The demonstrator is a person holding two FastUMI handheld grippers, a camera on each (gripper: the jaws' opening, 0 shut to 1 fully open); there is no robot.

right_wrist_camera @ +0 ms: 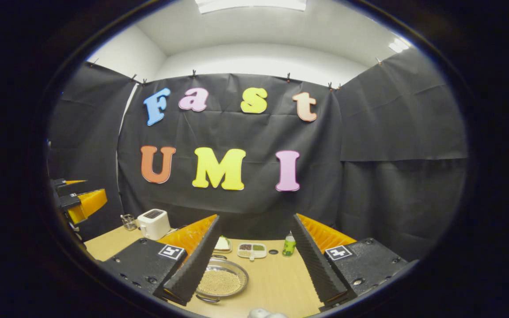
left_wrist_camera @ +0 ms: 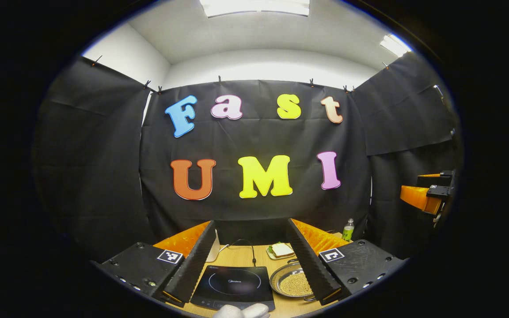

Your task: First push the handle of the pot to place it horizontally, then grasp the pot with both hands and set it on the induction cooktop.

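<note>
- Left gripper (left_wrist_camera: 251, 260): held above the table's near edge, fingers spread wide, nothing between them. In the right gripper view it appears at the far left (right_wrist_camera: 77, 201), raised off the table.
- Right gripper (right_wrist_camera: 254, 258): held above the table, fingers spread wide, holding nothing. In the left gripper view it appears at the far right (left_wrist_camera: 429, 192), raised.
- Pot (left_wrist_camera: 290, 281): shallow metal pan filled with small pale beads, standing on the table just right of the cooktop. In the right gripper view (right_wrist_camera: 222, 279) it sits low left, partly behind the left finger; a thin handle loop shows at its near rim. Not touched by either gripper.
- Cooktop (left_wrist_camera: 233, 286): flat black induction unit, framed between the left gripper's fingers, with a cord running off behind it. Nothing stands on it.
- Table (right_wrist_camera: 281, 278): light wood top.
- Sandwich (left_wrist_camera: 282, 250): on a small plate behind the pot.
- Bottle (right_wrist_camera: 288, 245): green, upright, near the back of the table; also seen in the left gripper view (left_wrist_camera: 348, 229).
- Tray (right_wrist_camera: 252, 250): small white divided dish with dark and green contents, left of the bottle.
- Toaster (right_wrist_camera: 153, 223): white, at the back left of the table.
- Glass (right_wrist_camera: 128, 221): small, just left of the toaster.
</note>
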